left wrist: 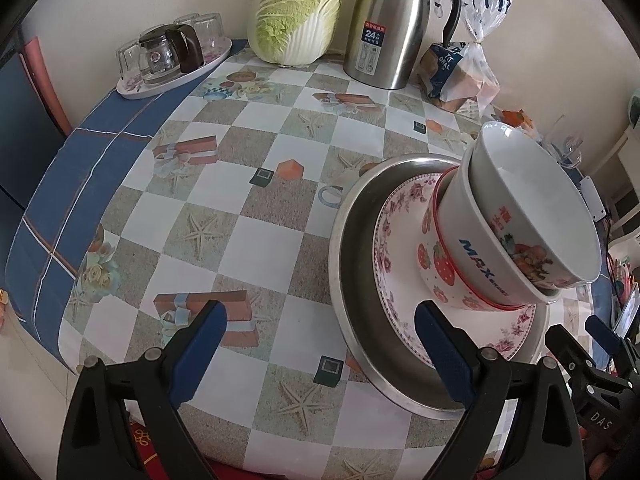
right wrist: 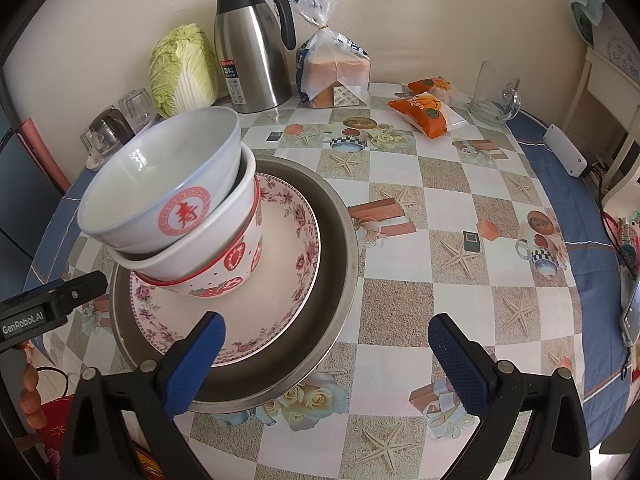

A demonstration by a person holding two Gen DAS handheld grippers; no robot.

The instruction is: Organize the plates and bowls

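A steel basin (left wrist: 360, 280) (right wrist: 340, 240) sits on the checked table and holds a floral plate (left wrist: 390, 280) (right wrist: 288, 280). On the plate stand three nested bowls: a strawberry bowl (left wrist: 436, 276) (right wrist: 240, 264) at the bottom, a white bowl (left wrist: 480, 256) (right wrist: 208, 248) inside it, and a tilted white bowl (left wrist: 520, 184) (right wrist: 160, 184) with a red emblem on top. My left gripper (left wrist: 320, 344) is open, its right finger over the basin's near rim. My right gripper (right wrist: 326, 350) is open too, its left finger over the basin's front edge. Neither holds anything.
At the back stand a napa cabbage (left wrist: 296, 12) (right wrist: 182, 70), a steel thermos jug (left wrist: 392, 24) (right wrist: 252, 48), bagged bread (left wrist: 460, 76) (right wrist: 336, 76) and a tray of glasses (left wrist: 176, 60). Orange snack packets (right wrist: 428, 110) and a glass mug (right wrist: 496, 94) lie to the right.
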